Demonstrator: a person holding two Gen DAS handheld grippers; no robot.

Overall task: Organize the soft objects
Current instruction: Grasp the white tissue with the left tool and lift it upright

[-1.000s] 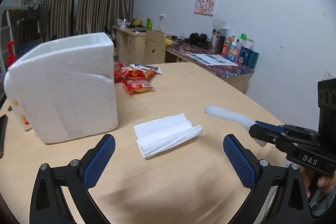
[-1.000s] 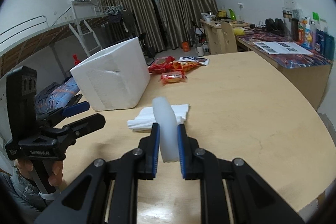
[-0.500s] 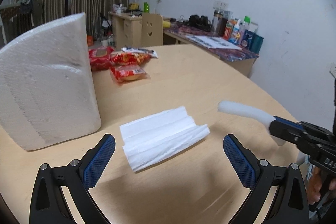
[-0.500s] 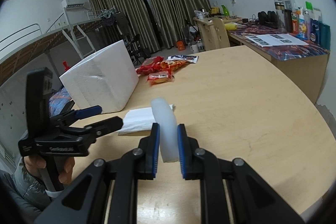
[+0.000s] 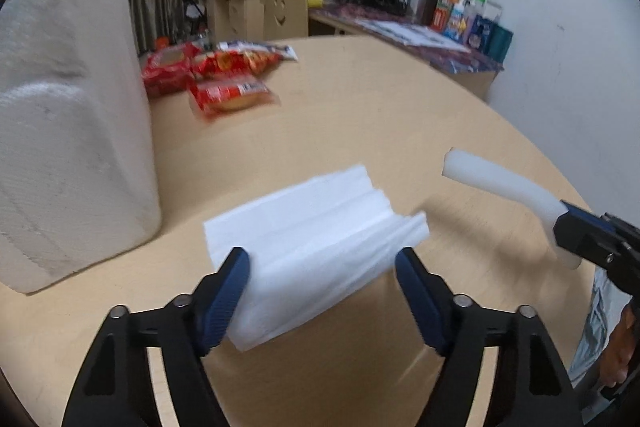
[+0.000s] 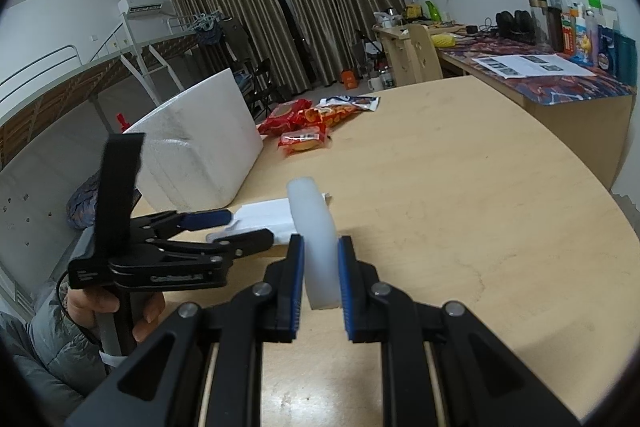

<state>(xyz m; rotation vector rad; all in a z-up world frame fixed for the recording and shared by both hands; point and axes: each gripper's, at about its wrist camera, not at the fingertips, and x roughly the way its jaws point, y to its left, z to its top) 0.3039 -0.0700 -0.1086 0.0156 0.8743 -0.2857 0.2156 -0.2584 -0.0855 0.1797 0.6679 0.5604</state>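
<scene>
A folded white foam sheet (image 5: 316, 223) lies on the round wooden table (image 5: 360, 99), partly hidden in the right wrist view (image 6: 264, 217). My left gripper (image 5: 322, 263) is down over its near end, jaws closing with the sheet between them. The left pad (image 5: 234, 287) touches the sheet's edge and the right pad (image 5: 416, 291) stands apart from it. My right gripper (image 6: 320, 267) is shut on a curved white foam strip (image 6: 314, 223), held above the table to the right of the sheet (image 5: 500, 183).
A big white foam box (image 5: 68, 147) stands at the left of the table. Several red snack packets (image 5: 224, 95) lie behind the sheet. A cluttered desk with bottles (image 5: 460, 19) runs along the far wall. A person's hand (image 6: 108, 307) grips the left tool.
My left gripper has moved forward and down onto the folded sheet, and its jaws have narrowed around it. The right gripper keeps the strip and has barely moved.
</scene>
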